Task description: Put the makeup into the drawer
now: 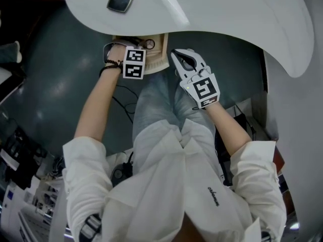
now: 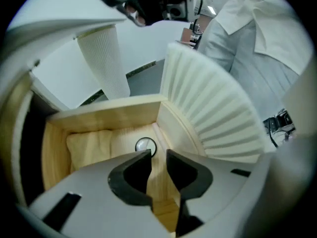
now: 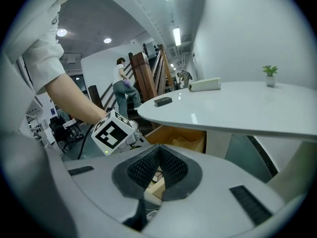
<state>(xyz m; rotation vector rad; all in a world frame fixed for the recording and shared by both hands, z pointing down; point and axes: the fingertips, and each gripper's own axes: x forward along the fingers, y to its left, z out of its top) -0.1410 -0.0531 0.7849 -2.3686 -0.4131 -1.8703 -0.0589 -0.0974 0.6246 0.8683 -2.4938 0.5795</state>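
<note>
An open wooden drawer [image 1: 160,53] sticks out from under the white table [image 1: 227,14]. In the left gripper view a small round silver-rimmed makeup piece [image 2: 145,145] lies on the drawer [image 2: 109,110] floor beside a cream cloth [image 2: 91,140]. My left gripper [image 2: 158,165] points steeply down into the drawer just short of that piece, jaws a little apart with nothing between them. In the head view the left gripper [image 1: 130,45] hangs over the drawer. My right gripper [image 1: 176,54] hovers right of the drawer, shut and empty [image 3: 157,151]. A black compact [image 1: 120,1] rests on the tabletop.
The drawer front is a ribbed white panel [image 2: 213,108], and a ribbed white column [image 2: 104,58] stands behind the drawer. A white roll [image 3: 204,85] and a small plant [image 3: 270,73] sit on the table. A person [image 3: 120,86] stands far off by a staircase. My legs are close under the drawer.
</note>
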